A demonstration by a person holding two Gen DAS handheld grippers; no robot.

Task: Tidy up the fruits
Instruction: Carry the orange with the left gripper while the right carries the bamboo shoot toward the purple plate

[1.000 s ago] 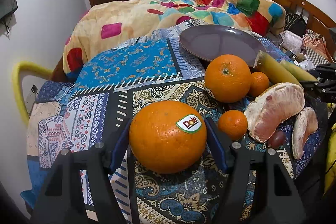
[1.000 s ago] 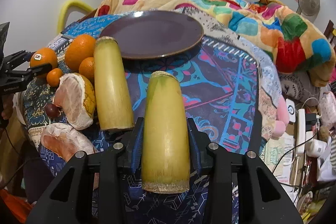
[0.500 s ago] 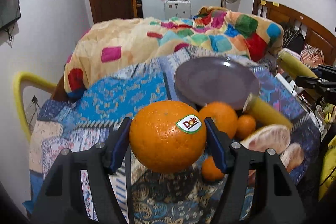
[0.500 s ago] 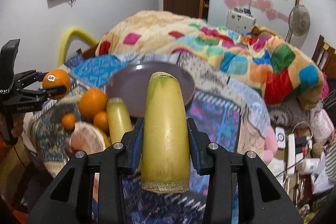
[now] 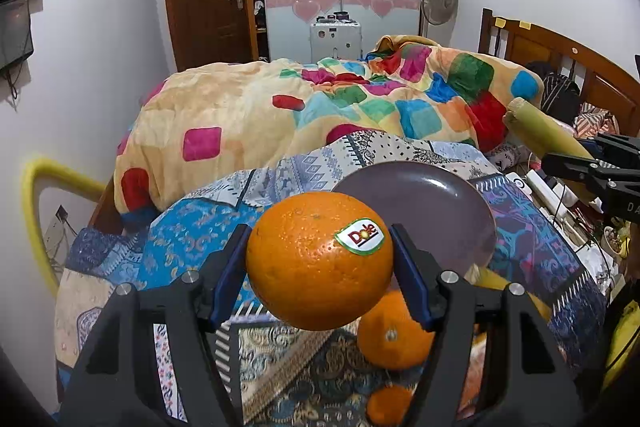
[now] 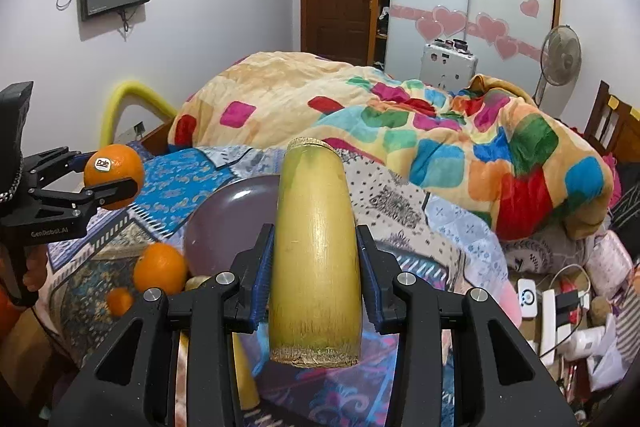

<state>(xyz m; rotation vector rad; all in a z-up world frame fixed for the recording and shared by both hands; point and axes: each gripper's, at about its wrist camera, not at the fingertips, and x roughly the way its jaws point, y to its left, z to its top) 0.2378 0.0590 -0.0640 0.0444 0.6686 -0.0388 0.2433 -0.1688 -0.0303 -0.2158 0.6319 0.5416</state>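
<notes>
Two fruits aloft over the patterned cloth, bound for the plate.

Left tongs (image 5: 320,259) clenched on round stickered orange (image 5: 318,261); right tongs (image 6: 316,263) clenched on yellow-green cut cane stalk (image 6: 314,247), both above empty purple round plate (image 5: 432,199). Risks: smooth rind slipping from narrow pads; stalk rolling off plate; tongs colliding.

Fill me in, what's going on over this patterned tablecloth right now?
A person is sorting fruit with two tools. The left hand-held gripper is clamped on a large round orange with a Dole sticker, held in the air above the table. The right hand-held gripper grips a yellow-green cut sugarcane stalk, also lifted. The round purple plate is bare; two smaller oranges sit beside it.
</notes>
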